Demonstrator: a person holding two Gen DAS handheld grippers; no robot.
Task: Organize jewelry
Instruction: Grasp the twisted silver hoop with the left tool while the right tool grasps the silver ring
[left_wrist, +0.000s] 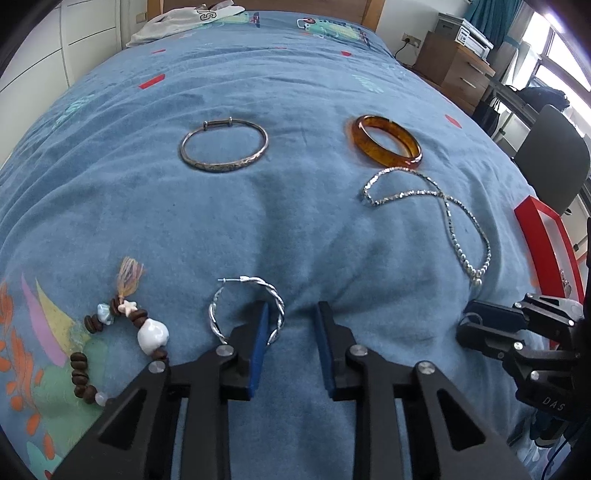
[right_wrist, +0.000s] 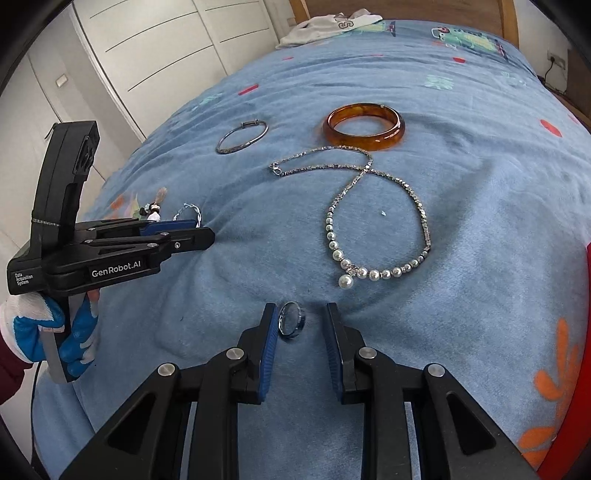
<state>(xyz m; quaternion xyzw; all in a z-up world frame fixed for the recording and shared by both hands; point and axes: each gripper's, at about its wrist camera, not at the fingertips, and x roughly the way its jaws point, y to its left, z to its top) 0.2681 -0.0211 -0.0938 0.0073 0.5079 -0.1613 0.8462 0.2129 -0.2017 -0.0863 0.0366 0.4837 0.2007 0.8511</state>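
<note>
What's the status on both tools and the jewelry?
Left tool open, its left finger inside the twisted hoop earring. Right tool open around the small ring, not gripped. Nothing in the way.

Jewelry (left_wrist: 224, 149) spread flat on bedspread (left_wrist: 295, 229)

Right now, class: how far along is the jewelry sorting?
Done: nothing visibly stored; every piece lies on the blanket. In hand: left gripper straddles one side of the hoop earring, right gripper the ring, neither clamped. Left: silver bangle, amber bangle, pearl necklace, beaded bracelet.
</note>
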